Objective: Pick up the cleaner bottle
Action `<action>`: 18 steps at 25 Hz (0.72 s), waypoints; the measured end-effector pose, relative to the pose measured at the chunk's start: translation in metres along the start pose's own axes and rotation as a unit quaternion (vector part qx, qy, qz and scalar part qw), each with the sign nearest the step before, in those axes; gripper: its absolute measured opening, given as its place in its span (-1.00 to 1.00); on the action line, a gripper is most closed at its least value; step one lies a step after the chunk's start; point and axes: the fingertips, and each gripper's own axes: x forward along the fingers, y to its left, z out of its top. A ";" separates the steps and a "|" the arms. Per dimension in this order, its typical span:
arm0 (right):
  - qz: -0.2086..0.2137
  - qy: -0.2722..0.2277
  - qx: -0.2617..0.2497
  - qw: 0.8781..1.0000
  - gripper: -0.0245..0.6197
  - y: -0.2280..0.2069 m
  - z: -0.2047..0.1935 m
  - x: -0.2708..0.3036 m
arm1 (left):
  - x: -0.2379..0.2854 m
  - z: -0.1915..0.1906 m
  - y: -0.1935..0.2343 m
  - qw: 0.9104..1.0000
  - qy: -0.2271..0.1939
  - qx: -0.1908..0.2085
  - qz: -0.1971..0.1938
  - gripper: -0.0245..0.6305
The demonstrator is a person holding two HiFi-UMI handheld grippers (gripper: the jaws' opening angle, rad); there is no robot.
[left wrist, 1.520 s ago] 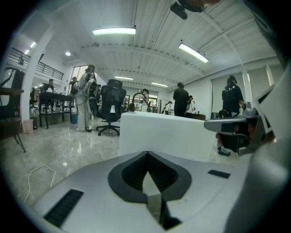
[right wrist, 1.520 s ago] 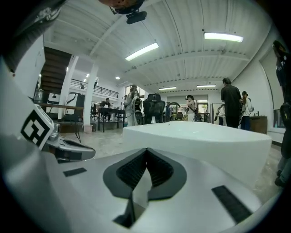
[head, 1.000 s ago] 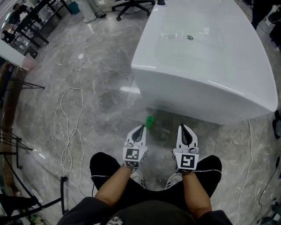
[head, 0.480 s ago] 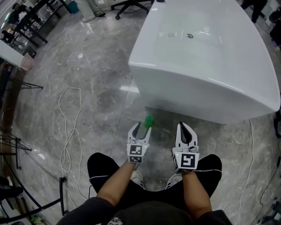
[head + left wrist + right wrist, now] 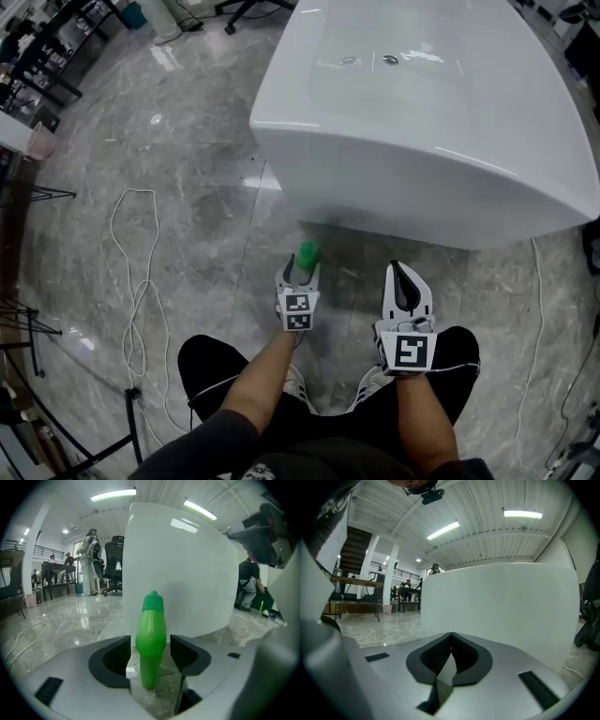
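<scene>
Lower than a second ago, the left gripper (image 5: 300,269) has sunk toward the floor (image 5: 187,197), and its jaws have just been opening. They now stand wide apart on either side of the green cleaner bottle (image 5: 150,639), with a thin gap at each pad, so nothing is clamped. The cleaner bottle stands upright on the grey marble floor, near the wall of the white bathtub (image 5: 422,131). The right gripper (image 5: 405,284) hangs to the right of the bottle, its jaws pressed together and empty. A white cable (image 5: 131,281) loops across the floor at the left.
</scene>
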 end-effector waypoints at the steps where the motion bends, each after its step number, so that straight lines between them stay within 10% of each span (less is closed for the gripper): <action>1: -0.004 0.002 0.002 1.000 -0.87 -0.003 -0.001 -0.002 | 0.005 -0.004 0.000 1.000 0.000 0.000 0.000 -0.16; 18: 0.020 0.033 -0.007 0.999 -0.87 0.007 -0.026 -0.010 | 0.068 0.001 -0.001 0.999 -0.030 -0.007 -0.009 -0.33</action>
